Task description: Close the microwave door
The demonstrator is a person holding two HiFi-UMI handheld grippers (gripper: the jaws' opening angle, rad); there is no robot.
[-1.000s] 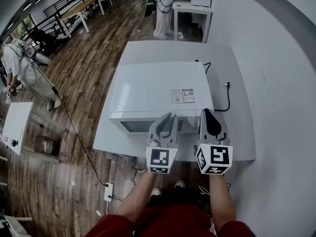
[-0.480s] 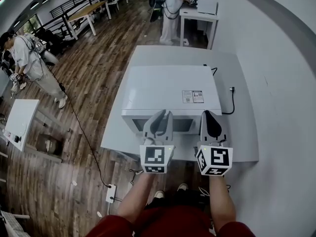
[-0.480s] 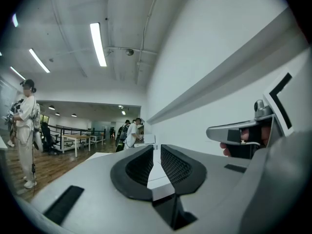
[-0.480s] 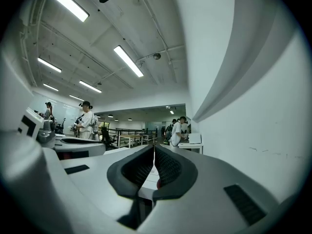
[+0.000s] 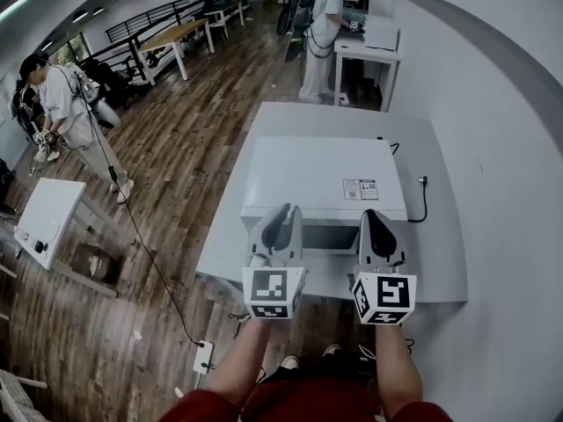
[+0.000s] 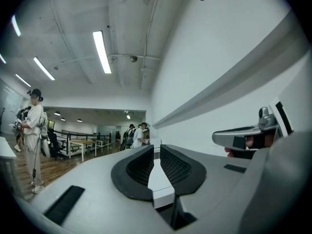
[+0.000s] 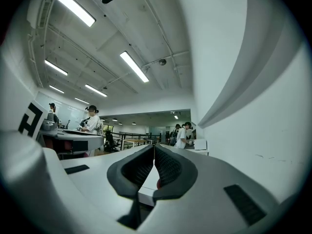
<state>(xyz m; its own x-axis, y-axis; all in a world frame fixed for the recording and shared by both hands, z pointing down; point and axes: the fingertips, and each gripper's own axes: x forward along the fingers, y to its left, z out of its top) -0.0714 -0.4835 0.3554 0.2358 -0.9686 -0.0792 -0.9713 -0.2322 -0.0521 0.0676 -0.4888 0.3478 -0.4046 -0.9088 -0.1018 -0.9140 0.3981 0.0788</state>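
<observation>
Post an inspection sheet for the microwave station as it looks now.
Surface: white table, carrying the microwave and a lead.
Job's things: white microwave; door looks shut, flush with the front.
Clutter: nothing seen.
Grippers: left gripper jaws slightly apart, just closed a little, empty; right gripper jaws together, empty; both in front of the microwave.
Cables: black lead, plug lying on the table; another cable crosses the floor to a power strip.
Surroundings: wood floor, people standing nearby, small white table at left.

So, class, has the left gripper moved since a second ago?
Yes. The left gripper shifted left along the microwave front, from its middle towards its left corner.
</observation>
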